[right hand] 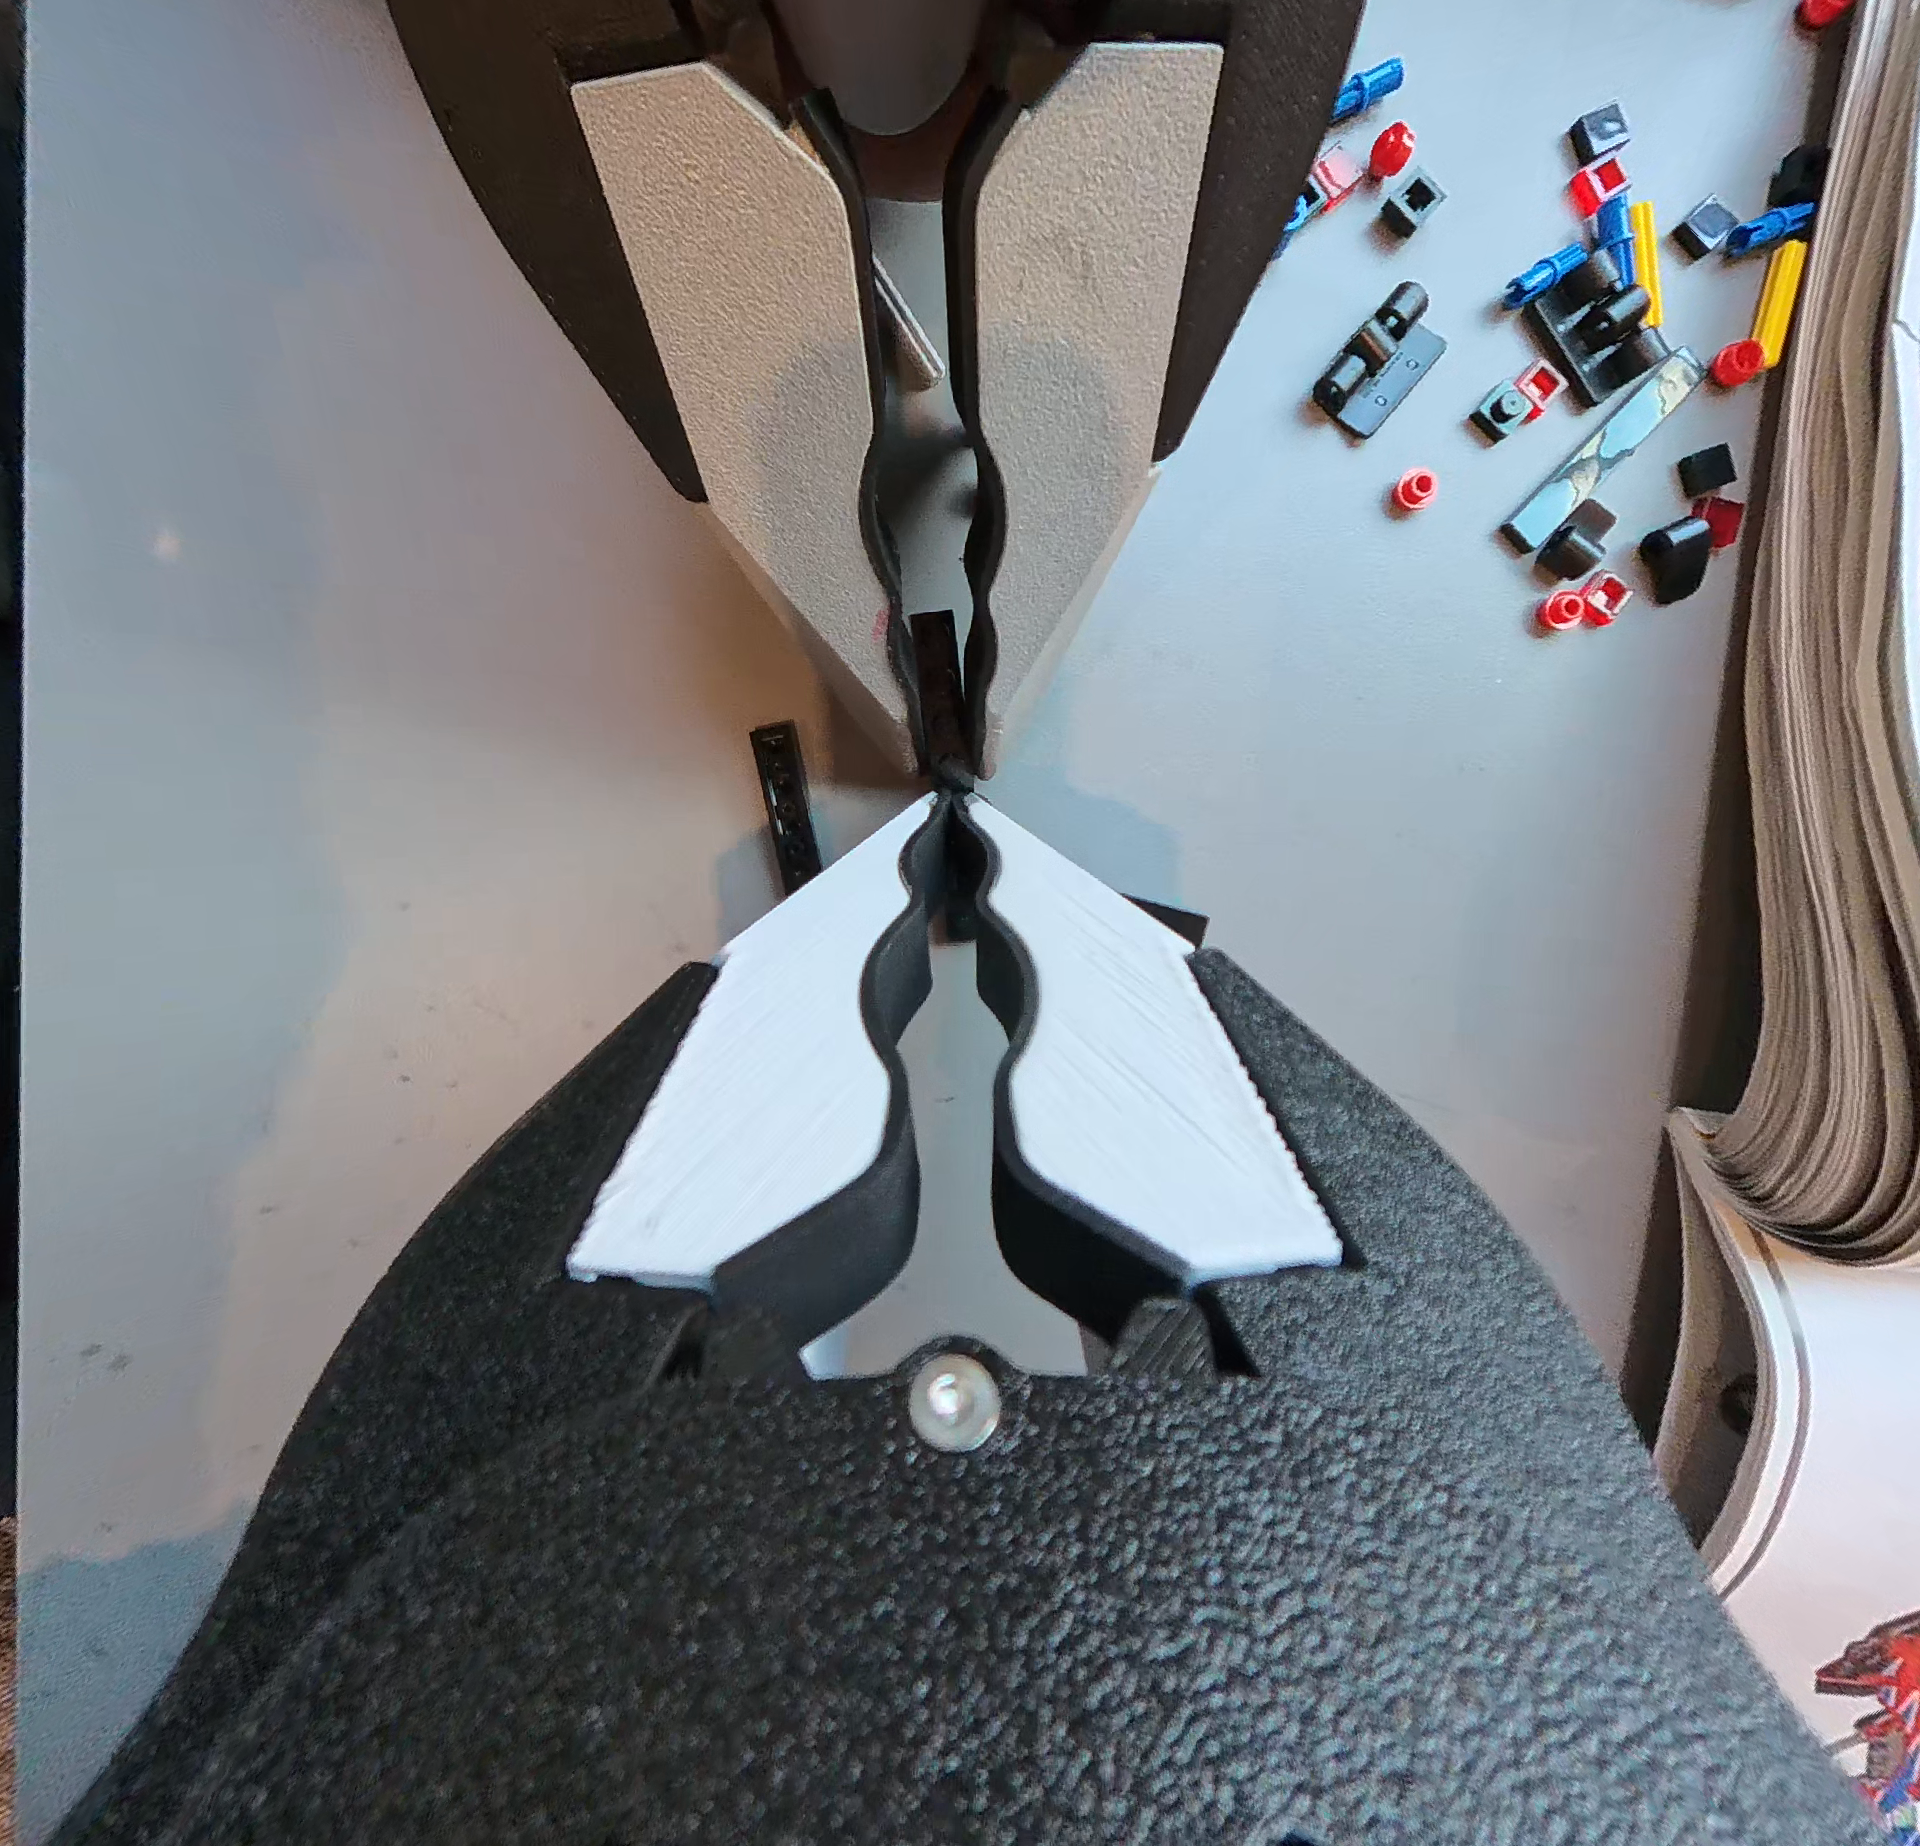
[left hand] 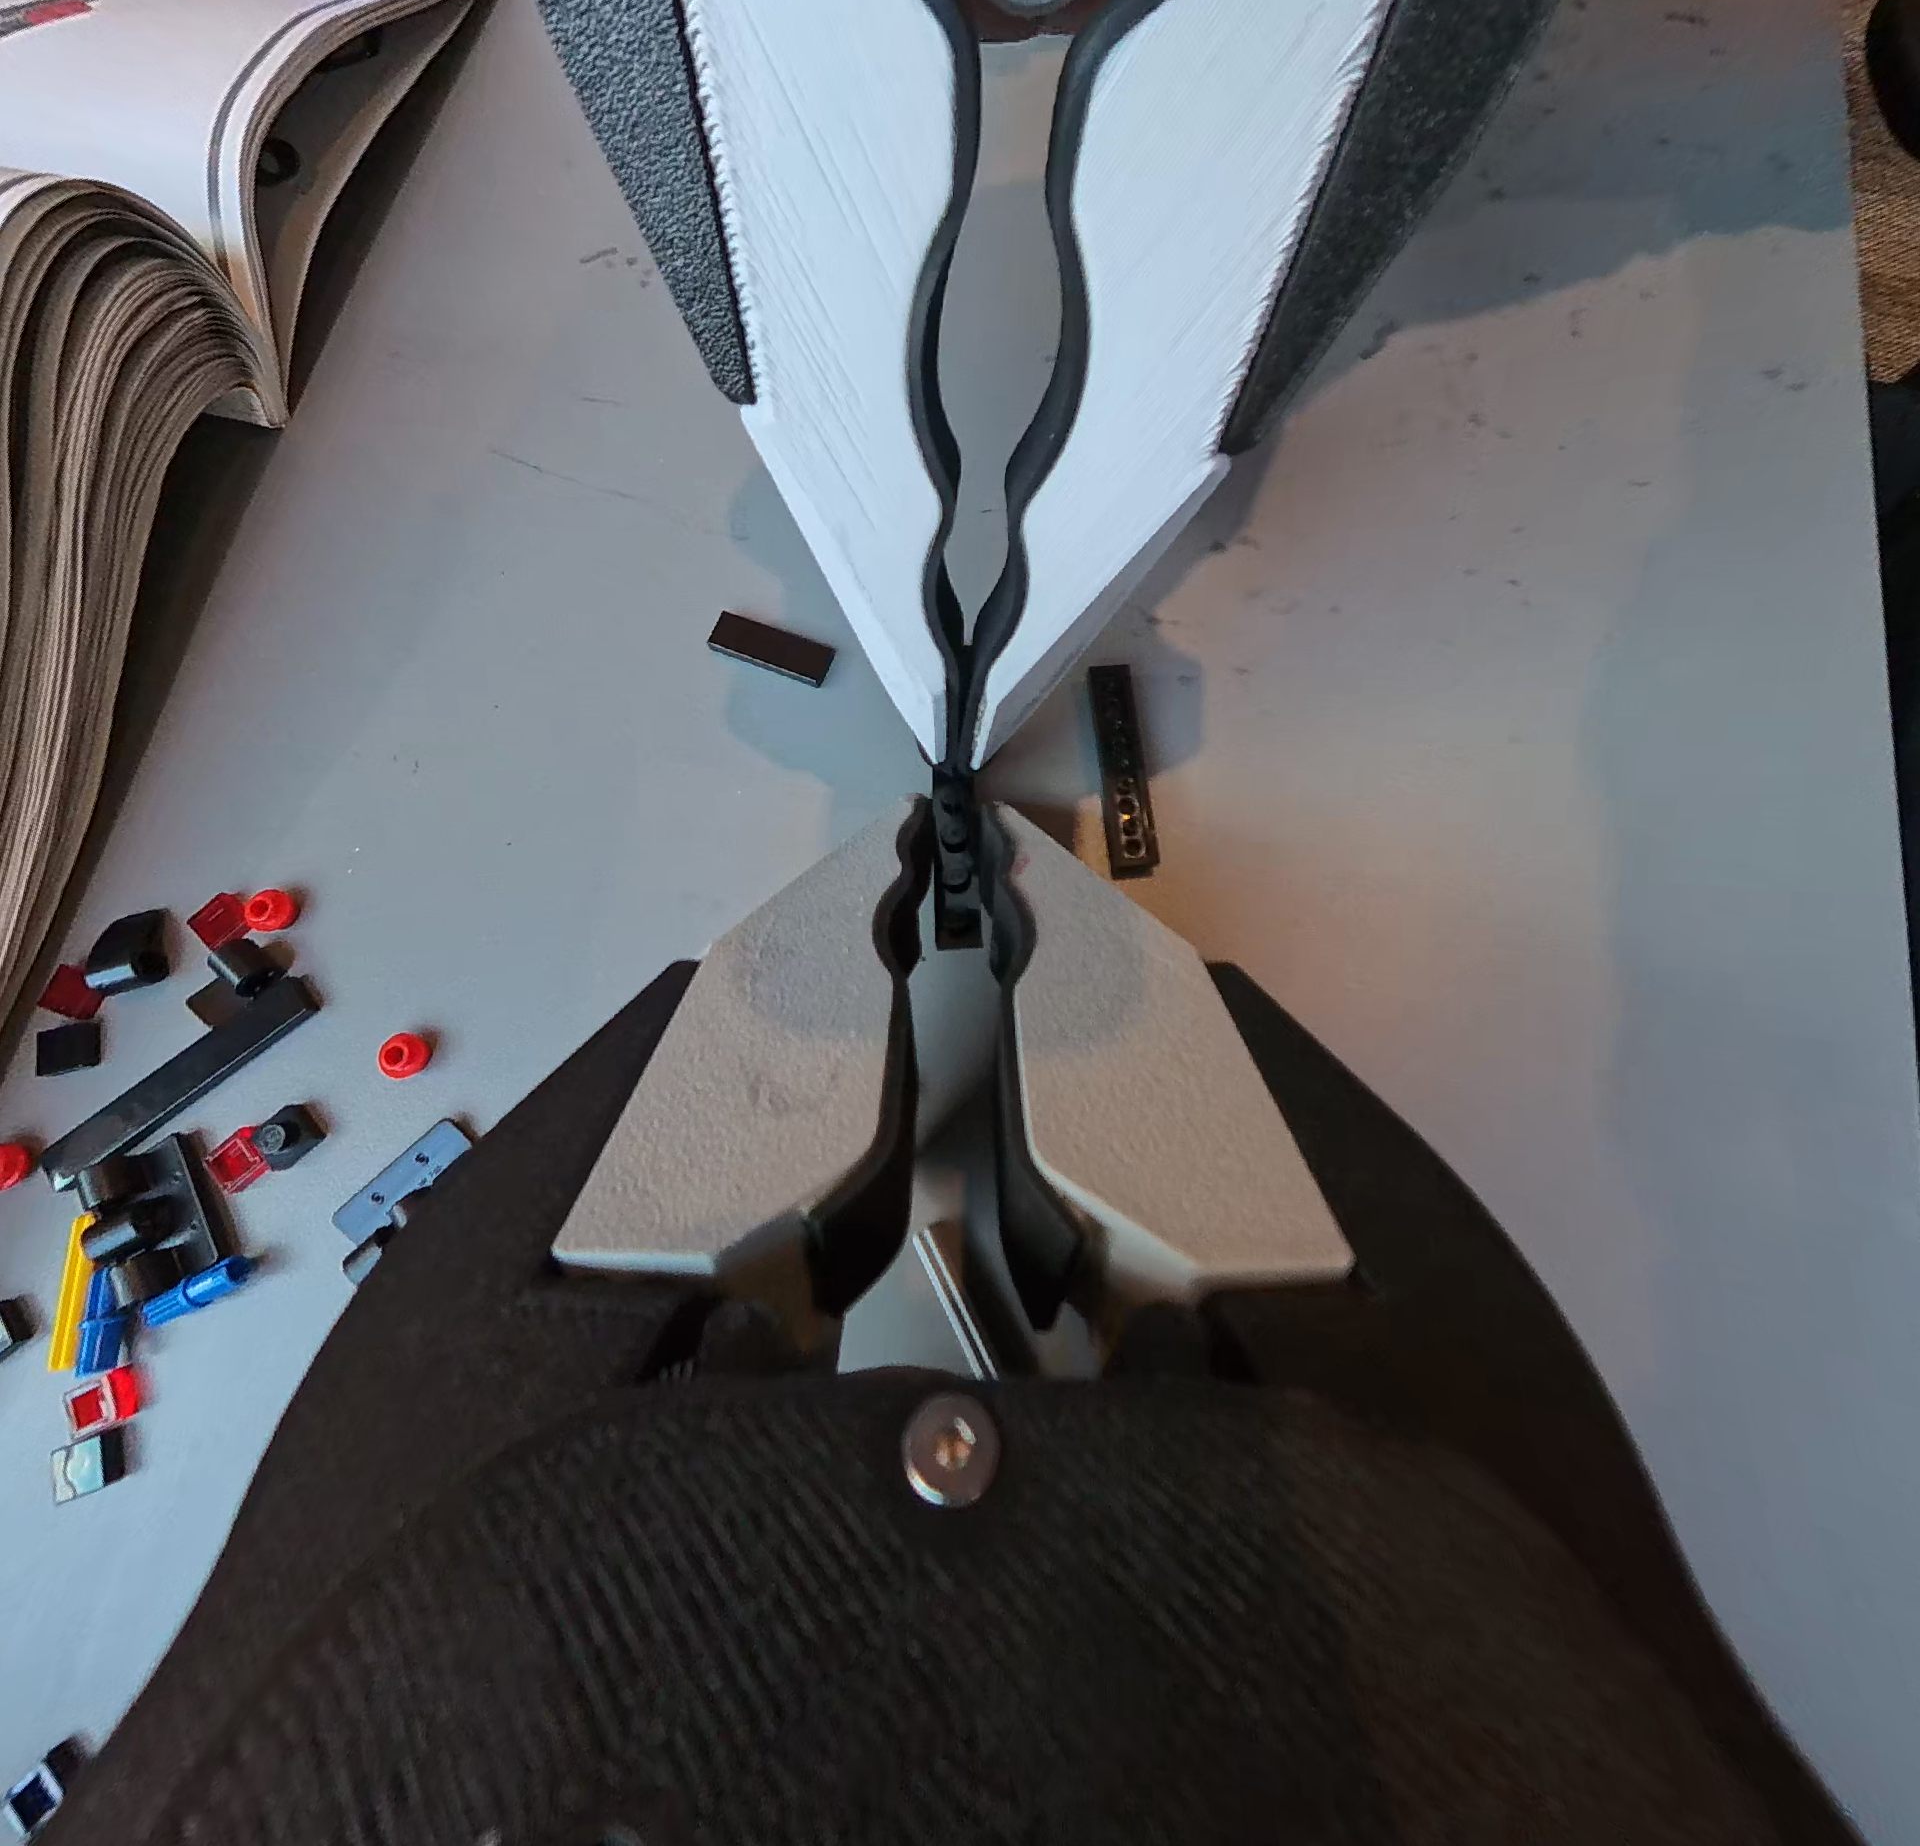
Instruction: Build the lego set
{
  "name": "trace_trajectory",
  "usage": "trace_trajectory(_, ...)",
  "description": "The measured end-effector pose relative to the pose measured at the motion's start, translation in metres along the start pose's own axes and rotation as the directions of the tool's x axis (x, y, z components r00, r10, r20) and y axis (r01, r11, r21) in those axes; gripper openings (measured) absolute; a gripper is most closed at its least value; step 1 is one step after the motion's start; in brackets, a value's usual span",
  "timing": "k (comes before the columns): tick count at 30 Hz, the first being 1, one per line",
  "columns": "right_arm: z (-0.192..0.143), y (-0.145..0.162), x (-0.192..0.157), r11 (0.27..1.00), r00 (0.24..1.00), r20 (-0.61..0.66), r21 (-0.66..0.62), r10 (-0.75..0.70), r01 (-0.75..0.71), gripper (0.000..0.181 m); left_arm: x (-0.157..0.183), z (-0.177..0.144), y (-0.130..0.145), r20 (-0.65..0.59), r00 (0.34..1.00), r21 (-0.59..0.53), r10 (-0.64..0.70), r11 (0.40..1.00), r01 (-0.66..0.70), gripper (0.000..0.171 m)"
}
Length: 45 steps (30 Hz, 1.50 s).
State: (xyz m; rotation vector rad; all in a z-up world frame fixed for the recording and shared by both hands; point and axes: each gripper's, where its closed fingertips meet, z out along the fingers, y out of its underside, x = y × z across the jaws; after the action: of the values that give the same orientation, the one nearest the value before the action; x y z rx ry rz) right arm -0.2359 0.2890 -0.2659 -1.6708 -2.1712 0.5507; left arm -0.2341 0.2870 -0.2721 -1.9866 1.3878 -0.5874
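My left gripper (left hand: 956, 811), with grey fingers, is shut on a narrow black studded plate (left hand: 957, 887) held just above the table. My right gripper (right hand: 951, 809), with white fingers, faces it tip to tip and is shut on a black piece (right hand: 954, 913). In the left wrist view the right gripper (left hand: 958, 749) comes in from the top. In the right wrist view the left gripper (right hand: 948, 757) comes in from the top with the black plate (right hand: 935, 684) in it. I cannot tell whether both hold one piece or two joined pieces.
A black tile (left hand: 771, 650) and a black strip with holes (left hand: 1122, 773) lie on the grey table (left hand: 1507, 861) beside the tips. A cluster of red, black, blue and yellow loose pieces (left hand: 156, 1121) lies left. An open instruction booklet (left hand: 125, 342) lies beyond them. The grippers are tip to tip, or close to it. The black tile (left hand: 771, 650) is about equally far from each gripper, around 4 cm.
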Motion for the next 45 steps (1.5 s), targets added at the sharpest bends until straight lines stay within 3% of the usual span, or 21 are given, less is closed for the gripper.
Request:
trace_trajectory(43, 0.0003, -0.001, 0.0009, 0.997, 0.998, -0.007, 0.044, 0.06, -0.06, 0.001, -0.0004, 0.0, -0.0004, -0.001, 1.0, -0.002, -0.024, 1.0, 0.024, 0.006)
trace_trajectory(45, -0.0007, -0.0005, -0.0017, 0.997, 0.998, 0.004, 0.042, 0.064, -0.064, 0.002, -0.0016, 0.0006, -0.0013, 0.02, 0.999, -0.002, -0.026, 1.0, 0.026, 0.014)
